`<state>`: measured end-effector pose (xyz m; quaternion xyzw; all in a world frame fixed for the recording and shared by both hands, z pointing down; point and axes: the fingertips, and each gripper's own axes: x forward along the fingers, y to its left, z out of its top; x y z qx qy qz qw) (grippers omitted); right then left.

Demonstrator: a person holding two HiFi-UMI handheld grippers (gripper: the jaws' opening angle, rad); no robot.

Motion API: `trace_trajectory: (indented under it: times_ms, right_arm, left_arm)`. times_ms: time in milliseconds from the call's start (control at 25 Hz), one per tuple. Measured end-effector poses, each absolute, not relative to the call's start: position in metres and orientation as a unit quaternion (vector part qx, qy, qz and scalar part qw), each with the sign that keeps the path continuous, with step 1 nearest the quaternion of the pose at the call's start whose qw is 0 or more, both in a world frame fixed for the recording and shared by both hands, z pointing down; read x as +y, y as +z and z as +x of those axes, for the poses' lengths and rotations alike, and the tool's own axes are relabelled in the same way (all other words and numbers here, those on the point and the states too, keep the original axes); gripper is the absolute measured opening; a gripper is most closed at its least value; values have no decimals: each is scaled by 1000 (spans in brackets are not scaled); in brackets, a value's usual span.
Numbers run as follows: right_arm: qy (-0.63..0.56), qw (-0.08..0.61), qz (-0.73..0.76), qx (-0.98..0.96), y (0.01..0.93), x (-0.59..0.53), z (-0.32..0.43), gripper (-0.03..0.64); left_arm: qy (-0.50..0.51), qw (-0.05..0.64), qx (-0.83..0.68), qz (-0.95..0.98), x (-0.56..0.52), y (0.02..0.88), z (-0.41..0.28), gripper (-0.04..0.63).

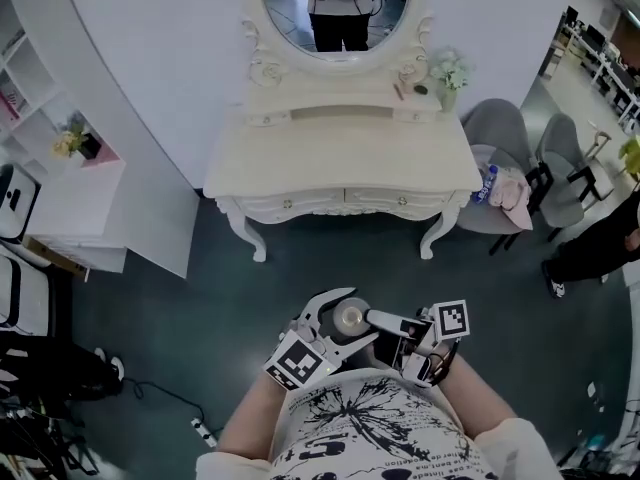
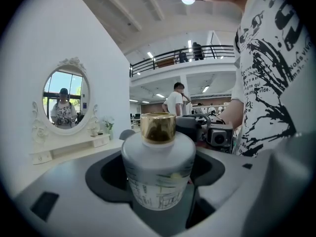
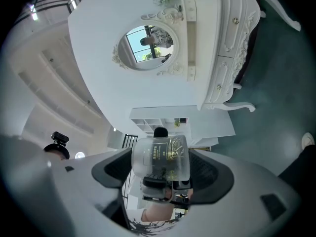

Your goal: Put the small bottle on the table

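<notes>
The small bottle (image 1: 350,318), frosted white with a gold cap, is held upright in front of my belly. My left gripper (image 1: 358,319) is shut on its body; in the left gripper view the bottle (image 2: 158,174) stands in the gap of the left gripper (image 2: 158,201). My right gripper (image 1: 372,318) comes in from the right, rolled on its side, and it too is closed on the bottle (image 3: 161,158), which fills the gap of the right gripper (image 3: 160,181). The white dressing table (image 1: 340,163) stands ahead across dark floor.
An oval mirror (image 1: 335,13) and a vase of flowers (image 1: 447,76) sit at the table's back. Two grey chairs (image 1: 500,128) stand to its right, one with a water bottle and clothes. A white shelf unit (image 1: 75,203) is left. A person (image 1: 600,243) is at far right.
</notes>
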<state>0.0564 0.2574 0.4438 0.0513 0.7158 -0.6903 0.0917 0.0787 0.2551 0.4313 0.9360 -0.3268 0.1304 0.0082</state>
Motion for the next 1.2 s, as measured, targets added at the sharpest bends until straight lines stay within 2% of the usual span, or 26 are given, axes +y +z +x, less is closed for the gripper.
trace_trajectory:
  times_ms: [440,1200]
  right_arm:
    - [-690,92,54,716,441,172,-12,368]
    - [-691,75,83,714,444,-63,-25,368]
  left_arm:
    - [131,13,-330,935,170,430,11,350]
    - [137,13,-376,916,-67,433,-4,351]
